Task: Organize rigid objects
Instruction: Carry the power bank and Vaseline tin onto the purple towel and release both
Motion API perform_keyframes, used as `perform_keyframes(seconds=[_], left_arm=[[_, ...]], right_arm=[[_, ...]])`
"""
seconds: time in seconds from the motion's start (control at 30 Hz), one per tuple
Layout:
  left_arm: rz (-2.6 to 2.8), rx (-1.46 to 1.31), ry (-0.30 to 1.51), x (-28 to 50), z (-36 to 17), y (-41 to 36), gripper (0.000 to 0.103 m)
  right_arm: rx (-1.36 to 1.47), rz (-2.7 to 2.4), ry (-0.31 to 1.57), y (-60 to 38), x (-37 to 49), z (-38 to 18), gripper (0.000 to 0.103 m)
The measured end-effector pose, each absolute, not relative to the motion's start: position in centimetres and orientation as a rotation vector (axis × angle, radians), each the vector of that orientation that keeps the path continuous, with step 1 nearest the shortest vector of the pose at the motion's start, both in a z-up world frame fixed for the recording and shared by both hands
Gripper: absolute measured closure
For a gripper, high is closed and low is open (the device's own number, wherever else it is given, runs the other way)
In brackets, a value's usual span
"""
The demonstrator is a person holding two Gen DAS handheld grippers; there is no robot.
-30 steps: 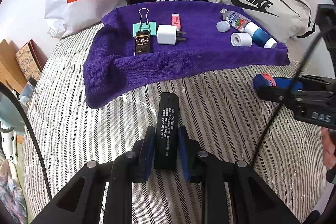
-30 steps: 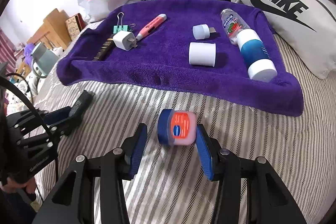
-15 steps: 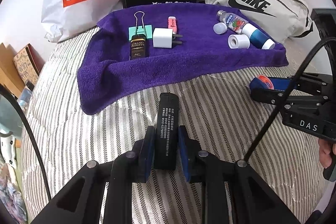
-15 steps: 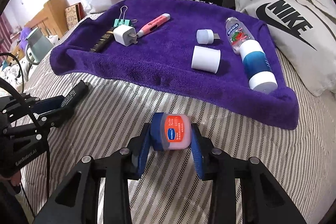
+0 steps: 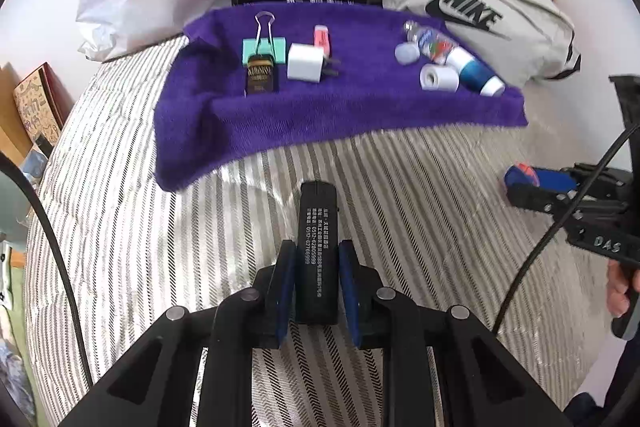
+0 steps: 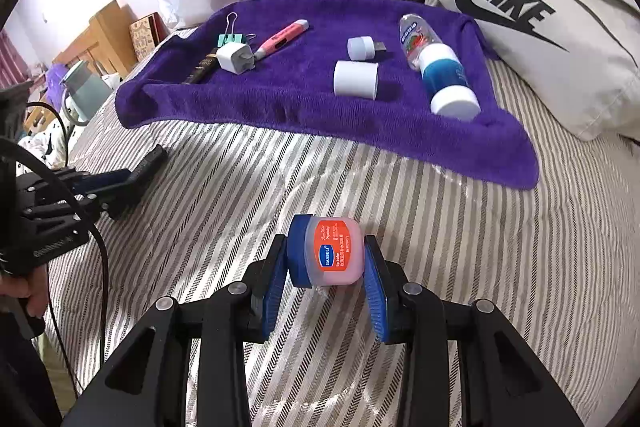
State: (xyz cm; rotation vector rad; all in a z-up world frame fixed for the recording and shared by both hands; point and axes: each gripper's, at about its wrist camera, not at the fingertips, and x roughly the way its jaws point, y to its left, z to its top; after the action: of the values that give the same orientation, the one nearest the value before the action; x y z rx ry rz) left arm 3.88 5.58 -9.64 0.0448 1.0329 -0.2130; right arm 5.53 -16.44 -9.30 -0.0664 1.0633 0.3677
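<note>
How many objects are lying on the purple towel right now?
7 on the purple towel: binder clip, dark tube and white charger at left, pink pen mid-back, small cap light, white cylinder, bottle at right. Nothing seems hidden.

Right gripper [image 6: 325,263]: clamped on lip balm jar [image 6: 328,254] (blue lid leftward) | surface: striped bedspread [image 6: 460,247] | purple towel [image 6: 304,99]: beyond, carrying small items
</note>
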Motion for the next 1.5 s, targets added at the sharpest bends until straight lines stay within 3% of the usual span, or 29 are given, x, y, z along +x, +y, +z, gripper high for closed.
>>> perform_keyframes(seconds=[0.63,1.5], left_arm=[[-0.194,0.102,1.039,4.6,-9.4,4.2,0.082],[-0.245,0.054,0.942,10.3,-3.7,3.3,0.082]], right_arm=[[-0.036,0.403,1.063,-16.8,5.1,-9.5,0.066],[-0.016,0.418,0.980,-19.2,10.9,-4.9,0.066]])
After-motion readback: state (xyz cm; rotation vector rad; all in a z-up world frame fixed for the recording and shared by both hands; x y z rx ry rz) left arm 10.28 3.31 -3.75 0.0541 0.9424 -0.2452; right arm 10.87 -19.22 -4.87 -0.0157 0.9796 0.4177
